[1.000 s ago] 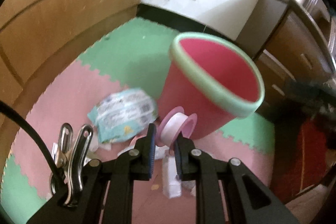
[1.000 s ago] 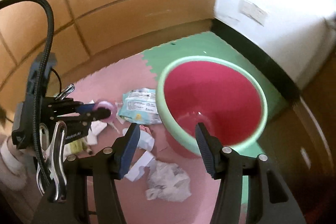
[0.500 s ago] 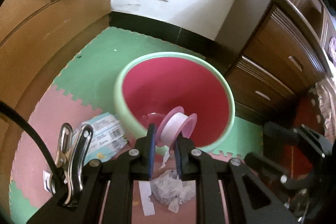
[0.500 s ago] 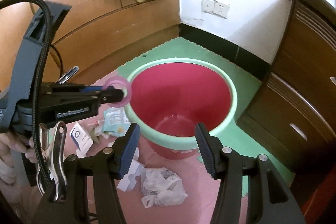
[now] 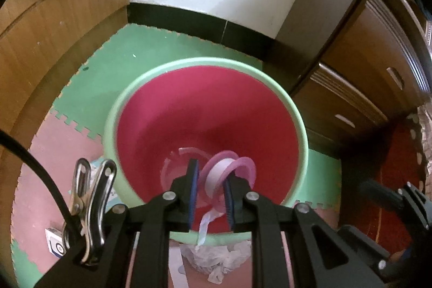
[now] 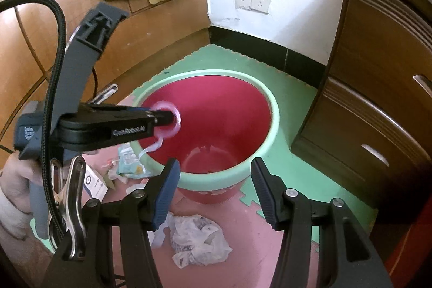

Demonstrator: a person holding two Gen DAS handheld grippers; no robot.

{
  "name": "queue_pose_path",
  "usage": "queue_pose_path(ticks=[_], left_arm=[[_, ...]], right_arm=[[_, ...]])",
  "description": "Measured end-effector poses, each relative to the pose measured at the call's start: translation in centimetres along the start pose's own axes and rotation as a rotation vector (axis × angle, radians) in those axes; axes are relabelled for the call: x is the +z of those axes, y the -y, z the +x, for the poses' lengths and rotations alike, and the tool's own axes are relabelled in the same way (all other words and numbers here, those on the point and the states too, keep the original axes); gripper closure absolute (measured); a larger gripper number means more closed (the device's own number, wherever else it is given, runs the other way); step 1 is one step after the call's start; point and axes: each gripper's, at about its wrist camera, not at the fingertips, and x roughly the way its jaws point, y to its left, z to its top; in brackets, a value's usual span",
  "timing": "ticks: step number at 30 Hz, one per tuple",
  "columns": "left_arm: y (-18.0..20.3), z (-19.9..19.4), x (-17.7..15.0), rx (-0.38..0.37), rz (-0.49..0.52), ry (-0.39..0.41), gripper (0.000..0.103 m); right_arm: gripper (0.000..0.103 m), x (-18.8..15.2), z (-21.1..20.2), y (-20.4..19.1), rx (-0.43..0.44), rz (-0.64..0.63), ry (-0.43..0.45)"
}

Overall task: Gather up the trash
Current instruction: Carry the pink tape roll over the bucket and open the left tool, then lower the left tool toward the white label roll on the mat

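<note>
Left tool (image 5: 209, 186): clamping the pink tape spool (image 5: 226, 174) by its two flat flanges, blue pads pressing on either face; carrying it directly over the mouth of the bin (image 5: 151, 88).
Tape spool: hanging inside the left tool, just ahead of its fingertips; looking light and rigid, thin plastic rims around a white wound core, likely slick on the faces, so gripping across the flanges seems the steady hold.
Loose tail (image 6: 155, 145): trailing limp below the left tool, soft ribbon, probably snagging on the pads at release.
Bin: sitting below and ahead of both tools; smooth red plastic walls, pale green rolled rim, round and tapering downward.
Right tool (image 6: 214, 190): standing open and empty, jaws wide apart, nothing between the ribbed blue pads.
Crumpled plastic bag (image 6: 198, 239): lying on the foam floor mat (image 6: 291, 180) just beneath the right tool, between its fingers and the bin; thin, crinkly, near weightless, yielding anywhere, best pinched at a bunched fold.
Small carton (image 6: 93, 184): resting left of the right tool, stiff card, flat faces.
</note>
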Motion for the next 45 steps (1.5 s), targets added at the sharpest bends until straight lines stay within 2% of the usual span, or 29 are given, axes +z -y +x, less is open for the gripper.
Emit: queue_pose_path(ticks=[4, 8, 12, 23, 31, 37, 45], left_arm=[[0.0, 1.1, -0.2, 0.008, 0.002, -0.020, 0.084], [-0.1, 1.7, -0.2, 0.014, -0.009, -0.027, 0.075], [-0.5, 1.8, -0.1, 0.029, -0.021, -0.026, 0.072], [-1.8, -0.4, -1.0, 0.021, -0.048, -0.001, 0.071], [-3.4, -3.3, -4.4, 0.031, -0.073, 0.011, 0.071], [-4.5, -4.0, -7.5, 0.006, -0.127, -0.007, 0.071], [-5.3, -0.9, -12.5, 0.018, -0.164, -0.133, 0.071]], right_arm=[[0.047, 0.0, 0.0, 0.5, -0.001, 0.022, 0.005], [0.047, 0.0, 0.2, 0.8, 0.003, 0.041, 0.000], [0.047, 0.0, 0.6, 1.0, 0.008, 0.055, -0.002], [0.047, 0.1, 1.1, 0.1, 0.025, 0.018, -0.017], [0.047, -0.2, 0.9, -1.8, 0.088, -0.139, -0.036], [0.047, -0.9, 0.4, -2.1, 0.109, -0.171, -0.047], [0.047, -1.6, 0.1, -2.7, 0.126, -0.185, -0.047]])
